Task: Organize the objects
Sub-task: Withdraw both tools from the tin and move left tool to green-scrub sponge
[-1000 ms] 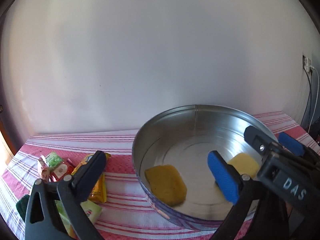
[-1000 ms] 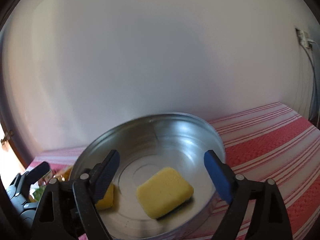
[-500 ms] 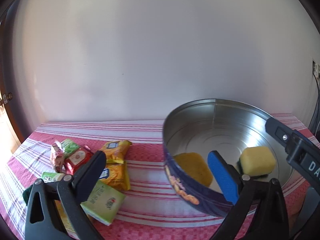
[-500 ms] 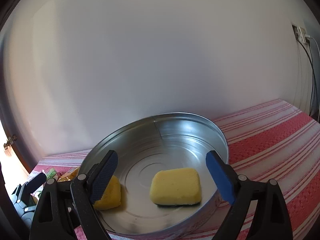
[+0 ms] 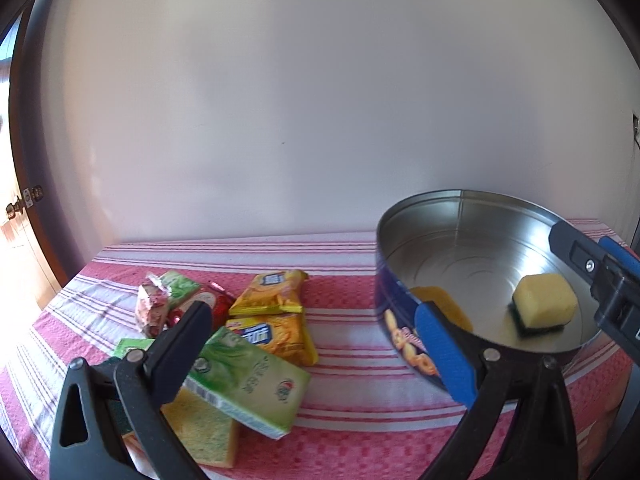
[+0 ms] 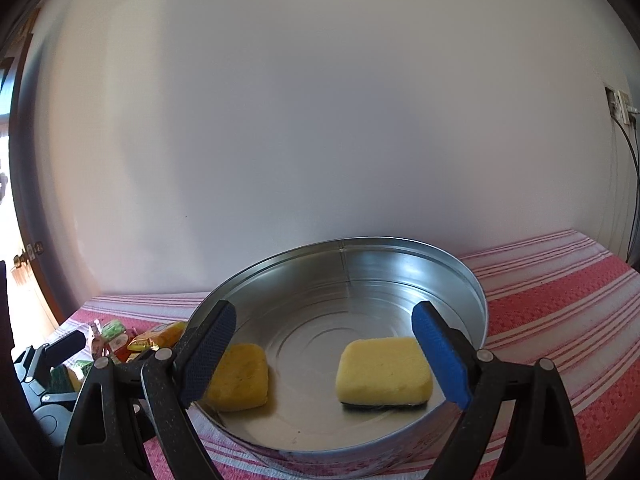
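I see both tongs, left (image 5: 316, 344) and right (image 6: 324, 354), spread wide, gripping nothing. Two sponges (image 6: 384, 370) lie in the tin (image 6: 400, 264); snack packets (image 5: 276, 300) beside it

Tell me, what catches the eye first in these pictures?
A big round metal tin on a red striped tablecloth, with two yellow sponges lying apart on its floor. To its left, outside it, sits a heap of snack packets, a green box and another sponge. Both open tongs frame the views.
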A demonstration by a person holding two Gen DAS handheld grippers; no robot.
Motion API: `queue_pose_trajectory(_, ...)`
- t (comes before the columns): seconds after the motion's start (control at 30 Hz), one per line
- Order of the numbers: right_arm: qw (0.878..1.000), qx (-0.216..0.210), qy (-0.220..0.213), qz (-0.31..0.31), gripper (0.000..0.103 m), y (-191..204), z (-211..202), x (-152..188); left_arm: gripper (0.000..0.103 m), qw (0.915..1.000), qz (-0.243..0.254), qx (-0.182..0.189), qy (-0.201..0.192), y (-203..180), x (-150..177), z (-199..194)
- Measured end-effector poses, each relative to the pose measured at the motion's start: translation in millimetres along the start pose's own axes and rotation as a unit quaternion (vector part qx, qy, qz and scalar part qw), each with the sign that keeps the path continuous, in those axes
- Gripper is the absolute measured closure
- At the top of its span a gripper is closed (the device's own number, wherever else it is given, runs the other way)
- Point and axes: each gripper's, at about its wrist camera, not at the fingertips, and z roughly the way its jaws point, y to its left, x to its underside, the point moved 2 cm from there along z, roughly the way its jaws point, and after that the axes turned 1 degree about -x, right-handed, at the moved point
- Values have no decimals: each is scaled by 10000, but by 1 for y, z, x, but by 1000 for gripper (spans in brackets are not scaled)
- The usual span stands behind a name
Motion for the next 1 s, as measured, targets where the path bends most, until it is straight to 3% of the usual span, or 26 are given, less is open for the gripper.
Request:
queue_pose_trajectory(0.23,9998,39,-82,-195,11,10,-4,1,0,10000,-55,-68,20,15,3,-2)
queue_pose_trajectory(0.63,9997,-129,172,-75,11,21,-2,10,0,9998,41,-201,85,50,15,-8)
queue_pose_trajectory(0.9,9975,-468,495,-207,12,52,-3,24,0,9998,35,32,213,94,28,-14)
queue_pose_trajectory(1.0,9956,-634,645,-256,12,67,-2,30,0,9983,22,402,417,110,33,-10)
